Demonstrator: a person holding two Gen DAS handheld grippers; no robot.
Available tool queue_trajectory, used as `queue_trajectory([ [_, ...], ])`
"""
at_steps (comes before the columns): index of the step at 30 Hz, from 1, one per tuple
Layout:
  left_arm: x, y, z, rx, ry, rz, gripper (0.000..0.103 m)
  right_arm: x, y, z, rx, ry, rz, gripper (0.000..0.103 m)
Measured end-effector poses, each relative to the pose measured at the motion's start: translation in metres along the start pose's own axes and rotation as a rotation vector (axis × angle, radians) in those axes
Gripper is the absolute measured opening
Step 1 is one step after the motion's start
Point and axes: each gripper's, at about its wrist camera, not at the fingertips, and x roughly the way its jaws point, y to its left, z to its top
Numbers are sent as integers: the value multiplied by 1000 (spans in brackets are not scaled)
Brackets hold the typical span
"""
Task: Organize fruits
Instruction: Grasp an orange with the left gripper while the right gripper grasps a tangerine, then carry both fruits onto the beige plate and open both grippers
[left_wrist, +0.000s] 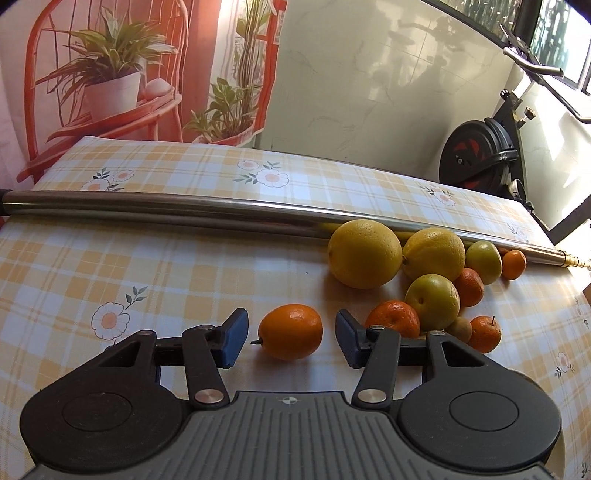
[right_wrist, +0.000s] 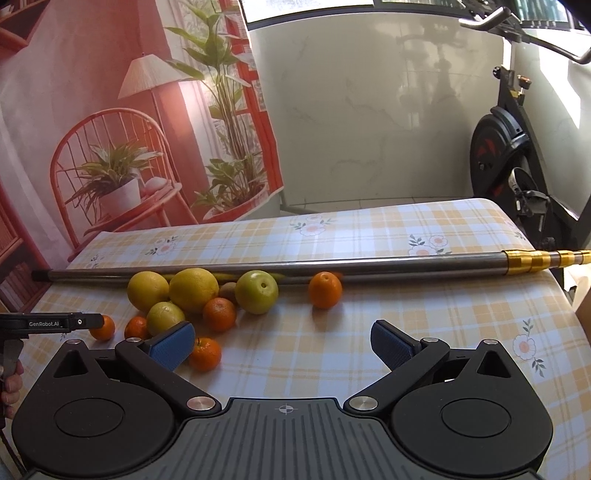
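Note:
My left gripper (left_wrist: 291, 338) is open, its blue pads on either side of an orange mandarin (left_wrist: 290, 331) lying on the checked tablecloth, with gaps on both sides. To its right lie two big yellow citrus (left_wrist: 364, 254), two green-yellow fruits (left_wrist: 433, 301) and several small mandarins (left_wrist: 394, 317). My right gripper (right_wrist: 282, 345) is open and empty above the cloth. In its view the fruit cluster (right_wrist: 194, 290) lies left of centre, one mandarin (right_wrist: 205, 353) by my left pad, a lone orange (right_wrist: 325, 290) further right. The left gripper's arm (right_wrist: 51, 323) shows at the left edge.
A long steel pole (left_wrist: 184, 208) with a gold end (right_wrist: 535, 259) lies across the table behind the fruit. The table's (right_wrist: 369, 332) far edge meets a printed backdrop and a white wall. An exercise bike (right_wrist: 513, 158) stands at the right.

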Motion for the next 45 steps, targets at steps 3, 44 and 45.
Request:
queue_trajectory([
  [3, 7, 2, -3, -5, 10, 2, 52, 3, 2, 1, -7, 13, 4, 100],
  [44, -78, -33, -37, 42, -25, -144, 42, 108, 70, 11, -193, 367, 145, 31],
  [45, -79, -33, -38, 42, -25, -145, 42, 103, 68, 12, -179, 353, 145, 31],
])
